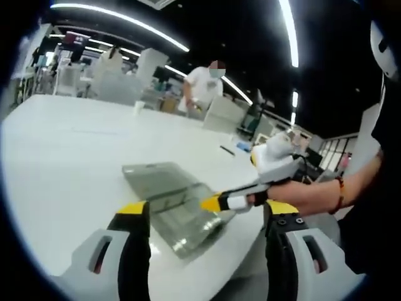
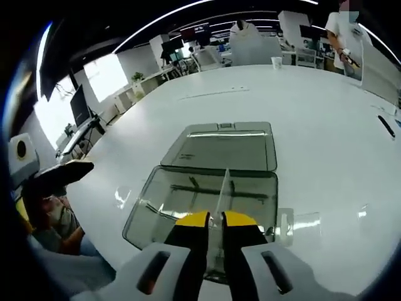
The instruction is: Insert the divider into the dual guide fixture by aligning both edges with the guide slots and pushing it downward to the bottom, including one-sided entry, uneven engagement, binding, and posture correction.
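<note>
right gripper point(image 2: 213, 221) pinches the clear divider point(image 2: 220, 188) upright inside the fixture point(image 2: 188, 150); left gripper point(image 1: 207, 216) hangs spread wide apart.

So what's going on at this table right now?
A person is working with two handheld grippers over a clear plastic box on a white table; its lid lies open flat behind it. The right gripper is closed on the top edge of a thin clear divider, which stands upright across the middle of the box. The left gripper is open, held just in front of the box and touching nothing. How deep the divider sits can't be judged.
</note>
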Demonstrator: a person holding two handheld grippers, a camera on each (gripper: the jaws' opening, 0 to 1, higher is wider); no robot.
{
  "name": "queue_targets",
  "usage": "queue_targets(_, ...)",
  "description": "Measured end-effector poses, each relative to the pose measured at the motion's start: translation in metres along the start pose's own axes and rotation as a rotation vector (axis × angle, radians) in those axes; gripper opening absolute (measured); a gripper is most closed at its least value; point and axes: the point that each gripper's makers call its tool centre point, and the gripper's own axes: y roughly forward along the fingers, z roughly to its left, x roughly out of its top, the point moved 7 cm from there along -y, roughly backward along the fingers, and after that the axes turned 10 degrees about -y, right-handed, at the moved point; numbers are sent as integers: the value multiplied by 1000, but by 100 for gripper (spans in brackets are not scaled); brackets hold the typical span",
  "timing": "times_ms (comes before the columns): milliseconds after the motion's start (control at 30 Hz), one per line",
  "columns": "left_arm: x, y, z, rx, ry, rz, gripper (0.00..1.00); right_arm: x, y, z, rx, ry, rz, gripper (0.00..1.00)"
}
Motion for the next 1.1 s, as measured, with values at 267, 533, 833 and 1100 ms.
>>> queue_targets(267,-4,-5,-11,71,-12,10,71,-1,-7,-3,56,-24,-26,5)
queue_targets(533,-3,-3,-11,180,19,27,68,7,-19,-7,107,-31,-79,5)
queue_targets(833,-16,2,-7,304,21,77,66,11,-42,-16,167,-48,-158,11)
queue_targets(1100,-19,-4,-1,391,36,98,64,18,-64,-20,233,-47,-232,16)
